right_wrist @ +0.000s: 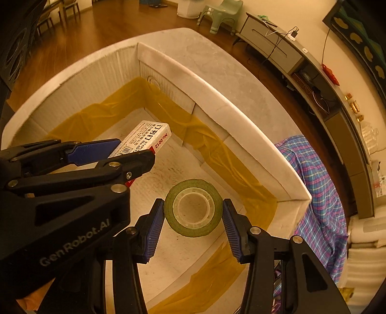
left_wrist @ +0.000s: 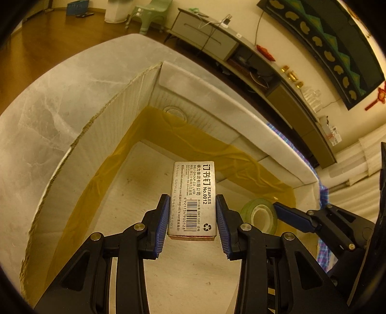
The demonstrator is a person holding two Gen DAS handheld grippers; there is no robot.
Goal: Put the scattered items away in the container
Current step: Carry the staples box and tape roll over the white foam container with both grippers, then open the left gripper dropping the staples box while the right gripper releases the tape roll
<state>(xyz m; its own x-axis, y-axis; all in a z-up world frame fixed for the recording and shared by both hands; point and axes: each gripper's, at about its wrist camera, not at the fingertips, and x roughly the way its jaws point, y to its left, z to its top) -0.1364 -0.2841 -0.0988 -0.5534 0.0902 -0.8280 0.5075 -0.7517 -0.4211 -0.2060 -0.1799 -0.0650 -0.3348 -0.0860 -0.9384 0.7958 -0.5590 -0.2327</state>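
A silver box of staples point(left_wrist: 193, 193) with a barcode hangs over the inside of the white cardboard container point(left_wrist: 144, 96), whose floor seams are lined with yellow tape. My left gripper point(left_wrist: 191, 205) is shut on the box's long sides. The right wrist view shows a green roll of tape point(right_wrist: 193, 184) hanging above the container floor point(right_wrist: 168, 174), with my right gripper point(right_wrist: 193, 203) shut on its rim from both sides. To its left there, my left gripper point(right_wrist: 135, 149) holds the staple box point(right_wrist: 149, 135) tilted. In the left wrist view the tape roll point(left_wrist: 259, 215) appears at right beside one right finger point(left_wrist: 292, 216).
The container point(right_wrist: 217, 96) stands on a pale marble table point(right_wrist: 229, 72). A blue and pink plaid cloth point(right_wrist: 320, 193) lies just outside its right wall. Beyond the table are wooden floor, a green stool point(right_wrist: 222, 14) and a grey cabinet point(right_wrist: 272, 46) along the wall.
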